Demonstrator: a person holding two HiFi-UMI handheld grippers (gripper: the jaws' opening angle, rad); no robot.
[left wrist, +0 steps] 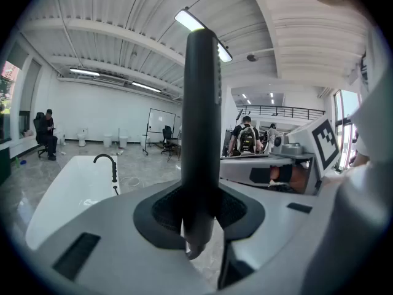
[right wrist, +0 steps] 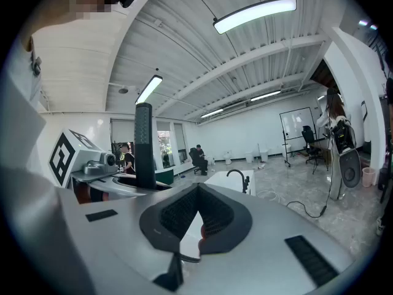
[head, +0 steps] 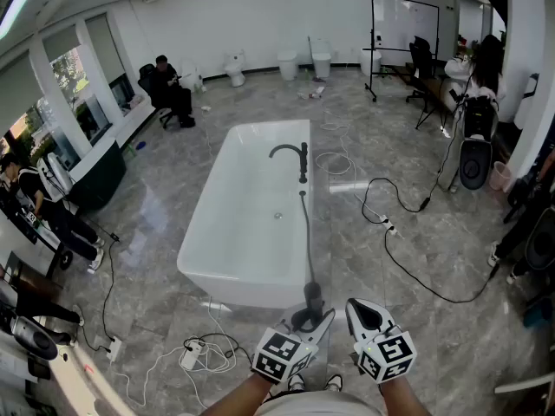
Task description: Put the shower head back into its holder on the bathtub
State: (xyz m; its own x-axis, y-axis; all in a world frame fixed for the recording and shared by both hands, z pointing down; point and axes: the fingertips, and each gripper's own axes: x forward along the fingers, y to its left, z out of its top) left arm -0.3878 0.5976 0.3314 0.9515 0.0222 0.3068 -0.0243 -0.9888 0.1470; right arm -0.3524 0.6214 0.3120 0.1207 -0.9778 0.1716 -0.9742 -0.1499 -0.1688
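A white freestanding bathtub (head: pixel 217 258) stands on the marble floor ahead of me. A black curved faucet (head: pixel 293 152) rises at its right rim. From there a black hose (head: pixel 308 241) runs along the rim toward me to the black stick-shaped shower head (head: pixel 312 299). My left gripper (head: pixel 317 321) is shut on that shower head (left wrist: pixel 202 121), which stands upright between the pads (left wrist: pixel 169 211). The right gripper (head: pixel 357 308) hovers just to its right, shut with nothing in it (right wrist: pixel 196 221). In the right gripper view the shower head (right wrist: pixel 143 146) shows at the left. I cannot pick out the holder itself.
Cables and a power strip (head: pixel 192 354) lie on the floor near the tub's near left corner. Another cable (head: pixel 408 267) snakes to the right. People sit at the left (head: pixel 52 215) and far back (head: pixel 169 85). Toilets (head: pixel 236 66) and a whiteboard (head: pixel 403 24) line the far wall.
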